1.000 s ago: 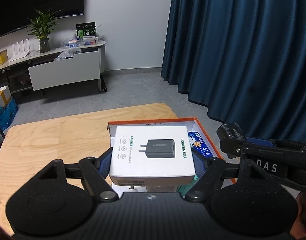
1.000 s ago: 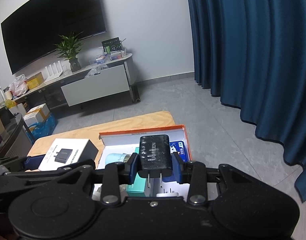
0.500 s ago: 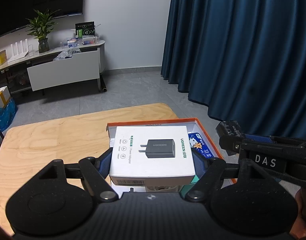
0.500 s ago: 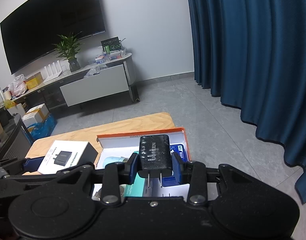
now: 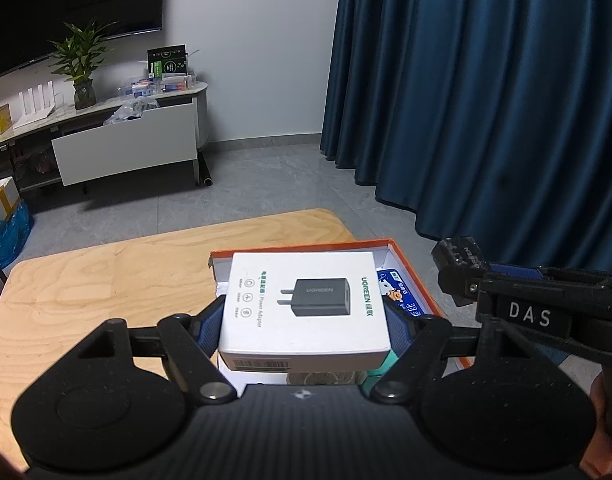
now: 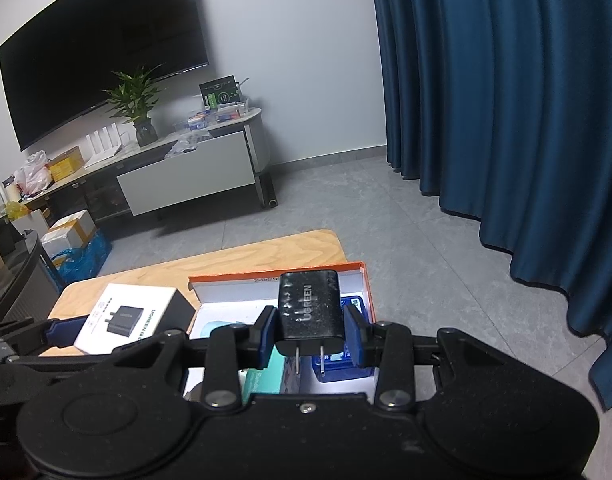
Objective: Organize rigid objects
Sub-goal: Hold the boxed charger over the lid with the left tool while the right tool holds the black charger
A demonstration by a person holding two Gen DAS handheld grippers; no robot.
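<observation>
My left gripper [image 5: 304, 316] is shut on a white UGREEN power adapter box [image 5: 304, 304] and holds it over the orange-rimmed open box [image 5: 306, 245] on the wooden table [image 5: 106, 280]. My right gripper [image 6: 310, 330] is shut on a black UGREEN charger [image 6: 310, 308], prongs pointing back at the camera, above the same orange-rimmed box [image 6: 234, 278]. The white adapter box [image 6: 126, 318] shows at the left in the right wrist view. The right gripper [image 5: 462, 268] with the charger shows at the right in the left wrist view.
The orange-rimmed box holds a blue card packet [image 5: 400, 294], a teal item [image 6: 266, 376] and a pale blue item [image 6: 220, 326]. A dark blue curtain [image 5: 486, 100] hangs to the right. A TV console [image 6: 186, 180] stands at the far wall.
Both grippers keep their hold. The views have shifted slightly; the right gripper with the charger sits a little lower over the orange-rimmed box.
</observation>
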